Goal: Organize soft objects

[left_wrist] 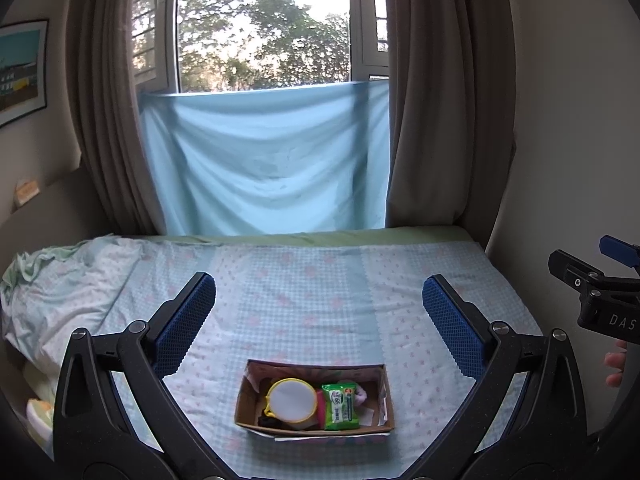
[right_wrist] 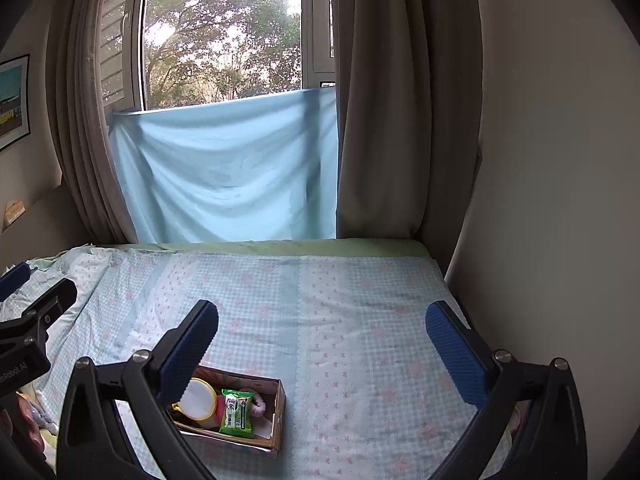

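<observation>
A bed (left_wrist: 320,280) with a checked blue sheet fills the room below the window (left_wrist: 264,24). On it sits an open cardboard box (left_wrist: 244,396) holding a round yellow-rimmed pouch (left_wrist: 291,399), a green wipes pack (left_wrist: 340,406) and a pink soft toy (left_wrist: 361,391). The left gripper (left_wrist: 318,316) and right gripper (right_wrist: 322,344) are both spread wide above the bed, holding nothing.

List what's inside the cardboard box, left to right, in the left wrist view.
Inside the cardboard box: yellow-rimmed round pouch → green wet-wipes pack → pink plush toy.
</observation>
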Demonstrator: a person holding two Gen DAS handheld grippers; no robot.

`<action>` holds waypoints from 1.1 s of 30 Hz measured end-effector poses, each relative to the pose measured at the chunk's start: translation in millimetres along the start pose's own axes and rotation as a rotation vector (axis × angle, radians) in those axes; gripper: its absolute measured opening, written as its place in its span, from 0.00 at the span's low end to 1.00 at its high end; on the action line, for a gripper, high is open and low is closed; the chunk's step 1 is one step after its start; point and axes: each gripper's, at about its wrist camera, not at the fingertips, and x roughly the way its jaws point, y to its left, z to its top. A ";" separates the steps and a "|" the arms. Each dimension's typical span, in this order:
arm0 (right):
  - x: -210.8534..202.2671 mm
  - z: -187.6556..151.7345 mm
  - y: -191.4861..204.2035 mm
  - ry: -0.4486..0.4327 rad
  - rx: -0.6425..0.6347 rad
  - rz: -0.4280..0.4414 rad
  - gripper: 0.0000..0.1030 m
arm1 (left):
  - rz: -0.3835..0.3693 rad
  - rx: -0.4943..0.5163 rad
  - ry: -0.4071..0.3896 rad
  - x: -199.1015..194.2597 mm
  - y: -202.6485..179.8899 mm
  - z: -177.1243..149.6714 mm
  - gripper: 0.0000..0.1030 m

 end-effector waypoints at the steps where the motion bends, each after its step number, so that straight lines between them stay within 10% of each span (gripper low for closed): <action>1: 0.4 -0.3 -0.4 0.001 0.001 0.000 1.00 | -0.003 0.002 0.003 0.8 -0.4 -0.2 1.00; 33: -8.2 -1.1 -0.1 -0.016 0.001 0.000 1.00 | 0.033 0.016 -0.106 -24.5 0.7 -5.5 1.00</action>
